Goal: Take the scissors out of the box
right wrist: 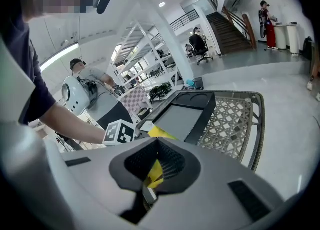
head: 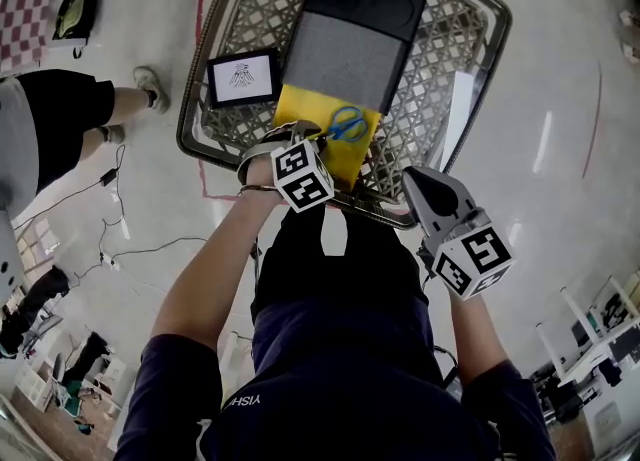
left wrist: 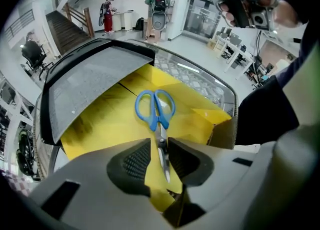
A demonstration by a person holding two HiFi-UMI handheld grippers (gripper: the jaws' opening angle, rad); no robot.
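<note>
The blue-handled scissors (head: pixel 347 124) lie in an open yellow box (head: pixel 300 109) inside a woven basket (head: pixel 450 59) on the floor. A grey and black lid (head: pixel 350 49) covers the box's far part. My left gripper (head: pixel 318 137) points steeply down into the box. In the left gripper view its jaws (left wrist: pixel 159 159) stand open, narrowly apart on either side of the scissors' (left wrist: pixel 156 109) blades, handles beyond them. A thin yellow strip shows beside the blade. My right gripper (head: pixel 415 181) hovers by the basket's near rim; its pads (right wrist: pixel 172 161) meet, shut on nothing.
A small black-framed card (head: pixel 243 77) lies in the basket left of the box. A person's legs (head: pixel 90 109) stand on the floor at left, with cables (head: pixel 120 239) nearby. The basket's lattice bottom (right wrist: pixel 235 119) shows to the right of the lid.
</note>
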